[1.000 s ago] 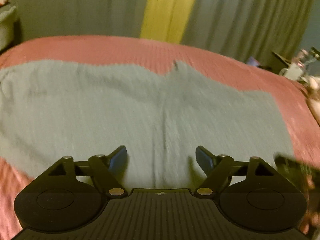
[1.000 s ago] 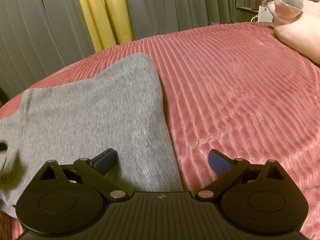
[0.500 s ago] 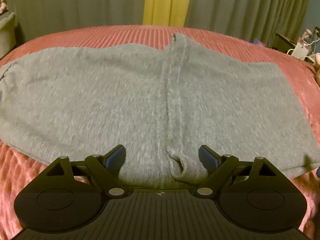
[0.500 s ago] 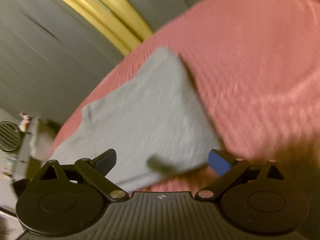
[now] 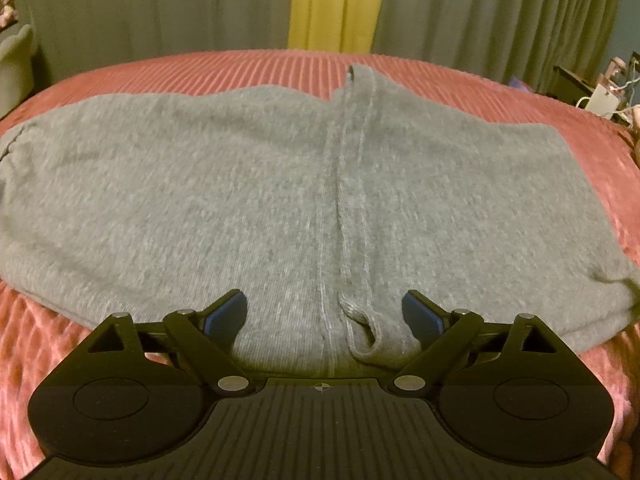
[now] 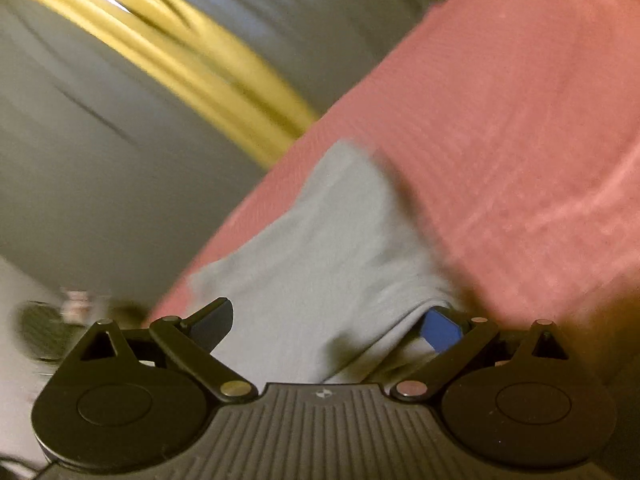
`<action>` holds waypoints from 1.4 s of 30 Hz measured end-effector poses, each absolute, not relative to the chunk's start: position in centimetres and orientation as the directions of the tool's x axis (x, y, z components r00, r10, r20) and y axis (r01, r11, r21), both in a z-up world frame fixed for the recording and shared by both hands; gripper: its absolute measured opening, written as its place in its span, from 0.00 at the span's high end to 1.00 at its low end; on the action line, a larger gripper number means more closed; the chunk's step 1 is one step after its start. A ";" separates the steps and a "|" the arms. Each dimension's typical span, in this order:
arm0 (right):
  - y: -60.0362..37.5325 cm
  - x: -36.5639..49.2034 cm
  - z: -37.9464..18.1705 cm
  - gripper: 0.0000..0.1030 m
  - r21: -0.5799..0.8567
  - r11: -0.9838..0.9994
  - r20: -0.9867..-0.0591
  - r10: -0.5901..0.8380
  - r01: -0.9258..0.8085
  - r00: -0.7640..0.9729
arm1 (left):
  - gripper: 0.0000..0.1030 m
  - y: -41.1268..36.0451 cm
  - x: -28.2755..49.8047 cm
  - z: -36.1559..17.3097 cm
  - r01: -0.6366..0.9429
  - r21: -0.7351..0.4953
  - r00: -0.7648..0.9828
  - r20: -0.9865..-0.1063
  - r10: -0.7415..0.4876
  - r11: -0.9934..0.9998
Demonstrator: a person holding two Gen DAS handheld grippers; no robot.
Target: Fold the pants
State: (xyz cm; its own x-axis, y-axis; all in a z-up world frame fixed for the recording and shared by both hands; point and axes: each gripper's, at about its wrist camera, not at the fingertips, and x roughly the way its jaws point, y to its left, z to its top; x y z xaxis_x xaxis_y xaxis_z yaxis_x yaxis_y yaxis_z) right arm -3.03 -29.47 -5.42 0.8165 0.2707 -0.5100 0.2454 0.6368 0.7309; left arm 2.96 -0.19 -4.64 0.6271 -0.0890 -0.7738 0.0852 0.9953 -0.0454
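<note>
Grey knit pants (image 5: 256, 184) lie flat across a pink ribbed bedspread (image 5: 248, 72), a raised seam running from near to far through their middle. My left gripper (image 5: 324, 316) is open, low over the near edge, its fingers either side of the seam and a small fabric loop (image 5: 366, 334). In the tilted, blurred right wrist view, my right gripper (image 6: 328, 324) is open with the corner of the pants (image 6: 320, 240) between its fingers. The right finger (image 6: 440, 330) sits beneath the cloth edge.
Grey curtains with a yellow strip (image 5: 336, 4) hang behind the bed. A cluttered stand (image 5: 600, 92) is at the far right. Blurred objects (image 6: 52, 320) show at the left in the right wrist view.
My left gripper drew back and lowered to the near edge of the pants. My right gripper rolled sideways and moved onto the pants' corner, with cloth now between its fingers.
</note>
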 end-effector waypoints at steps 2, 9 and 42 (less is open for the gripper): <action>-29.0 -2.7 -5.7 0.13 0.689 0.663 -0.561 0.232 0.293 0.794 | 0.09 -0.2 2.9 -4.6 0.085 -0.042 0.627 -0.774 -0.086 0.996; -29.4 -4.8 -3.3 0.08 0.560 0.751 -0.616 0.094 0.350 0.782 | 0.08 0.1 2.9 -4.5 0.054 -0.034 0.624 -0.779 -0.061 0.998; -27.1 0.7 -6.7 0.34 0.353 0.935 -0.601 0.190 0.045 0.776 | 0.05 18.6 2.6 -1.2 -0.584 -0.427 0.759 -0.588 0.279 0.690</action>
State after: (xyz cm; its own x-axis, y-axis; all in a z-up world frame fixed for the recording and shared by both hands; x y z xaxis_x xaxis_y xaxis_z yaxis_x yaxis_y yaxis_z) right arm 0.70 -27.05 -6.69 0.7763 0.1897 -0.6012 0.0447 0.9347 0.3526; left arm 2.57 18.58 -1.17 0.7590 0.2789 -0.5883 -0.5844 0.6902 -0.4267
